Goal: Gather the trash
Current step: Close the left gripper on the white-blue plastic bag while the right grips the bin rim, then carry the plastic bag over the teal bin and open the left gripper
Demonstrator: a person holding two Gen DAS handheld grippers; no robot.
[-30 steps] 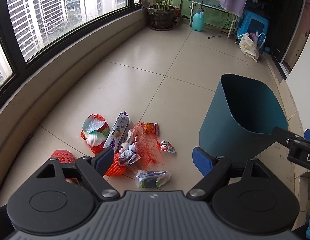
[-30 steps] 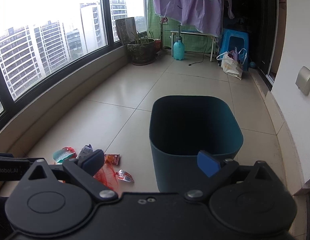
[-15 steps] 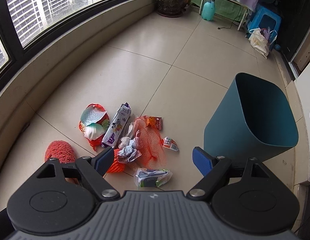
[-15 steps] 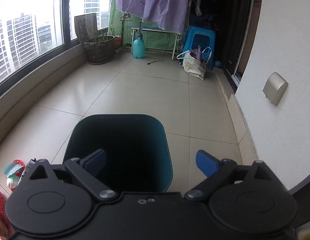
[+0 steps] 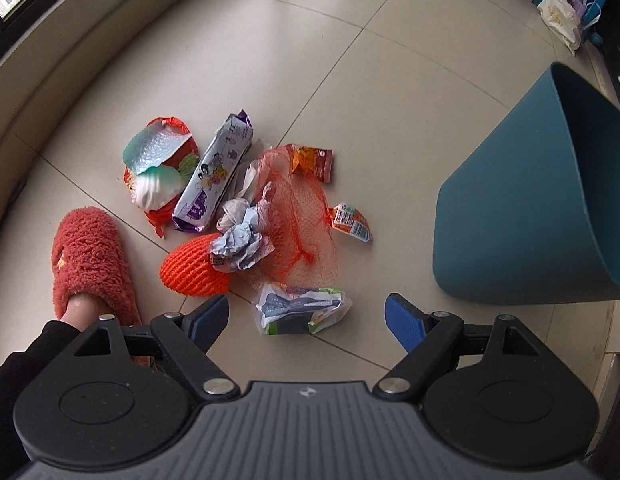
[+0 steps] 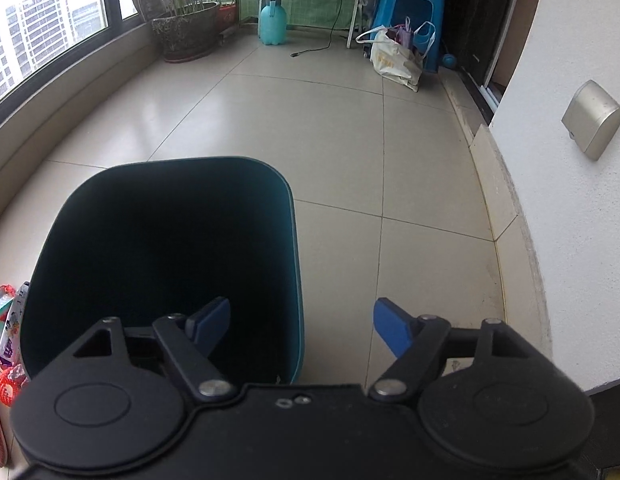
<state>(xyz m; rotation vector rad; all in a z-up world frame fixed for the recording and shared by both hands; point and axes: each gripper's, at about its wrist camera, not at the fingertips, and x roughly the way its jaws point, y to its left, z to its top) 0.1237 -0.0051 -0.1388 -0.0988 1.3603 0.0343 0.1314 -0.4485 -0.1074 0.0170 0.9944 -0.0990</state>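
While right gripper (image 6: 300,326) jaws close astride teal bin (image 6: 294,280) right wall, not gripping, we hold left gripper (image 5: 306,318) wide open, empty, above trash pile (image 5: 246,216) left of bin.

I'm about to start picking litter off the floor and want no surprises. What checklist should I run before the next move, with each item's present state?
1. Left claw empty and open: ok.
2. Nearest target, the clear plastic wrapper, lies between the left claw's fingers, unpinched: ok.
3. Red mesh net overlaps the crumpled paper, so they may lift together: not ok.
4. Teal bin upright, mouth unobstructed: ok.
5. Right claw straddles the bin's rim, closing, rim between the fingers: ok.
6. Red slipper beside the pile, apart from the wrapper: ok.
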